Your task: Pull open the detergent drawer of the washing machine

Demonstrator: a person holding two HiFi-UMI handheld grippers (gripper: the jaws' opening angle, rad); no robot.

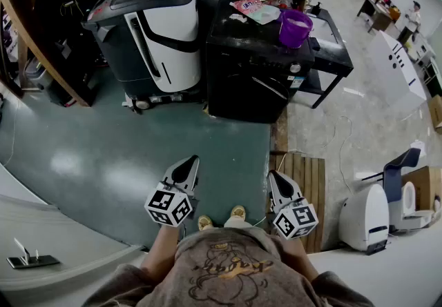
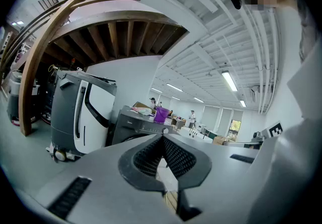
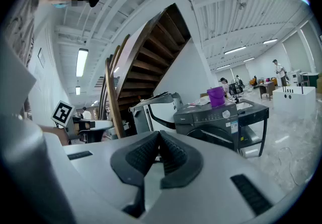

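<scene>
Both grippers are held close to the person's body, clenched and empty: left gripper [image 1: 190, 161], right gripper [image 1: 274, 176]. Bare green floor lies between them and the dark washer [image 1: 248, 71], well ahead. A purple bucket [image 1: 295, 27] stands on top of it. A grey-and-white machine [image 1: 155, 36] stands to its left, a black table [image 1: 331, 43] to its right, and wooden slats [image 1: 311, 181] near the right gripper. The washer's front faces the person. Only the right gripper view shows its control strip [image 3: 216, 116], which runs side to side; the drawer is too small to pick out.
</scene>
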